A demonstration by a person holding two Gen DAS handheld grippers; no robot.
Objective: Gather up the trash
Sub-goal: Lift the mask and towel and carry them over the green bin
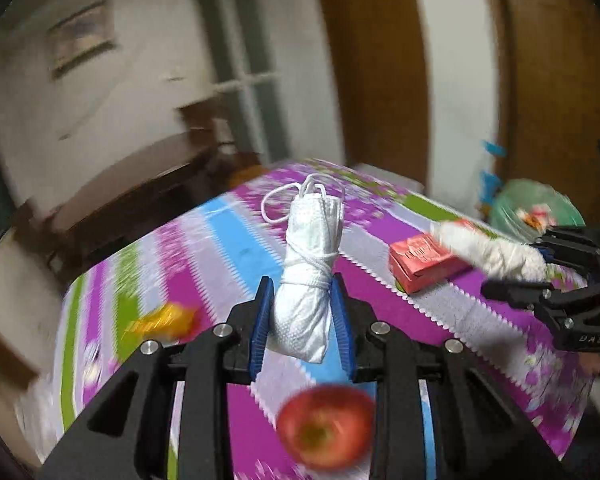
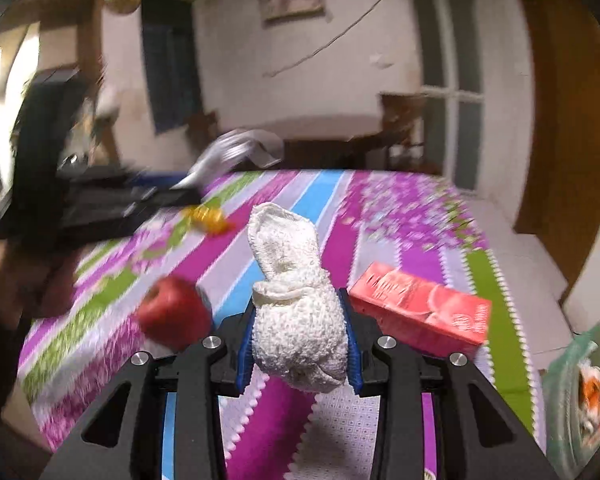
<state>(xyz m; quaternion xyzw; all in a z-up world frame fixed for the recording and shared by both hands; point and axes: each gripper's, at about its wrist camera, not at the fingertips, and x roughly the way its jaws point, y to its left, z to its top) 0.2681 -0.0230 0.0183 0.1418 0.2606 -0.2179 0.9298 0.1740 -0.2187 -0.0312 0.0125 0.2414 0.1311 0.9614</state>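
Note:
My left gripper (image 1: 303, 300) is shut on a rolled white face mask (image 1: 308, 268) bound with its ear loops, held above the striped tablecloth (image 1: 228, 248). My right gripper (image 2: 300, 328) is shut on a crumpled white towel wad (image 2: 296, 300); it also shows in the left wrist view (image 1: 496, 254) at the right. A green trash bag (image 1: 536, 208) with wrappers inside sits past the table's right edge, and in the right wrist view (image 2: 580, 392) at lower right. An orange candy wrapper (image 1: 164, 322) lies on the cloth at the left.
A red apple (image 1: 327, 426) and a red carton (image 1: 424, 264) lie on the table; they also show in the right wrist view, apple (image 2: 174, 312), carton (image 2: 420, 308). Brown doors (image 1: 380, 60) and dark furniture stand behind.

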